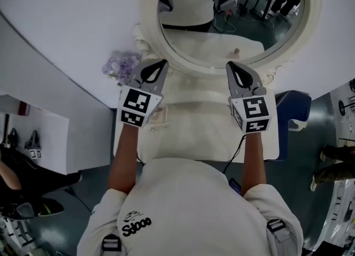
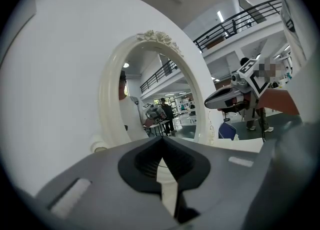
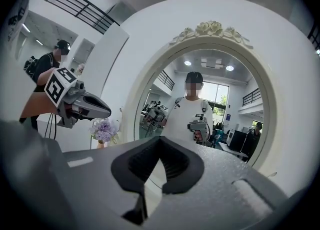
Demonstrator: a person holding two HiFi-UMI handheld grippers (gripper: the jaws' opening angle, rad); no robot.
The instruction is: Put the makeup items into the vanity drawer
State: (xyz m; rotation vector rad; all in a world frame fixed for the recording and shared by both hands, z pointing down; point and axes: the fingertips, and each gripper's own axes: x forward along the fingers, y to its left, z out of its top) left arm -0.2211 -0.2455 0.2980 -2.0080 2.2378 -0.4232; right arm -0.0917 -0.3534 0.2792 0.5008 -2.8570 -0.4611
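The mirror (image 1: pixel 222 16) glass is shiny and smooth. Its cream frame (image 1: pixel 148 21) looks glossy, with bumpy carved flowers on top. The table (image 1: pixel 194 132) top is smooth and white. The left gripper (image 1: pixel 162 62) and right gripper (image 1: pixel 229 65) are dull grey plastic with black ridged pads (image 3: pixel 140 164). The shirt (image 1: pixel 194 205) is soft white cloth.

- Head view: from above the person, looking steeply down, close over the left gripper (image 1: pixel 160 64) and right gripper (image 1: pixel 233 66), both tipped toward the oval mirror (image 1: pixel 222 44).
- Left gripper view: from behind its own jaws, about level, close to the mirror just ahead, with the other gripper to its right.
- Right gripper view: likewise, with purple flowers (image 3: pixel 104 129) ahead-left.
- Shared by all: the mirror.
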